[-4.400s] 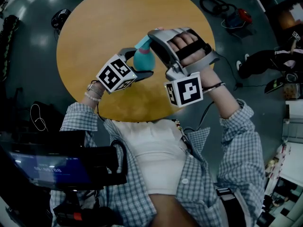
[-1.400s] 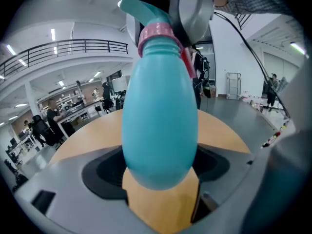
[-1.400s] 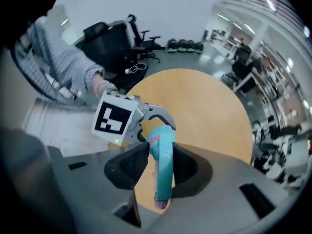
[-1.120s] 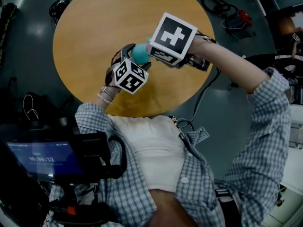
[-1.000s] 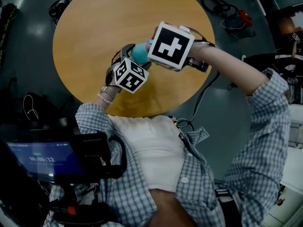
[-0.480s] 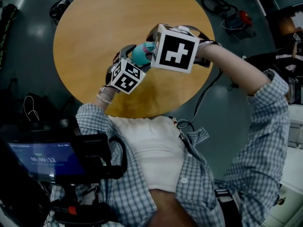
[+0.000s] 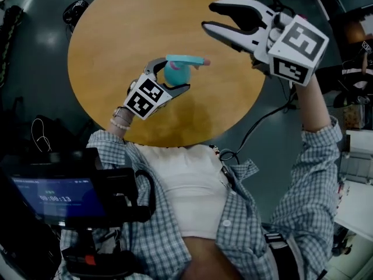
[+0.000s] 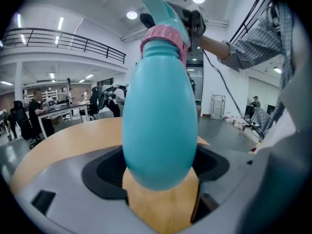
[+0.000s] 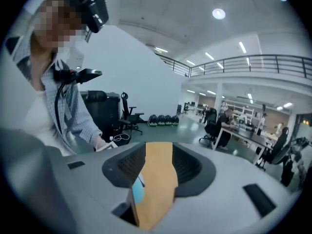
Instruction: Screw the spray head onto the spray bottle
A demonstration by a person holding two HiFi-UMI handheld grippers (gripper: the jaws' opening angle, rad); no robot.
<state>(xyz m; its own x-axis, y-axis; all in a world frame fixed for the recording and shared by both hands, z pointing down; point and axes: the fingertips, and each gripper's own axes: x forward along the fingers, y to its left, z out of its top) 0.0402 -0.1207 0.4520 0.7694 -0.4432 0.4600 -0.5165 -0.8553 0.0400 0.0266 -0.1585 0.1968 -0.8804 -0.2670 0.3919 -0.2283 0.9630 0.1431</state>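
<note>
My left gripper (image 7: pixel 171 76) is shut on a teal spray bottle (image 7: pixel 173 73) and holds it above the round table. The teal spray head (image 7: pixel 185 59) sits on the bottle's neck, its nozzle pointing right. In the left gripper view the bottle (image 8: pixel 160 126) fills the middle between the dark pads, with a pink collar (image 8: pixel 165 37) and the spray head (image 8: pixel 161 9) on top. My right gripper (image 7: pixel 208 16) is raised up and to the right of the bottle, apart from it. Its jaws have just been opening and nothing is between them (image 9: pixel 158 167).
The round wooden table (image 7: pixel 116 34) lies under both hands. On the dark floor, cables and a red object (image 7: pixel 297 19) lie at the upper right and a black object (image 7: pixel 76 17) at the upper left. A camera rig (image 7: pixel 64 197) hangs at my chest.
My right gripper has let go of the spray head, swung up and to the right, and its jaws stand wider. The left gripper has lifted and tilted a little with the bottle.
</note>
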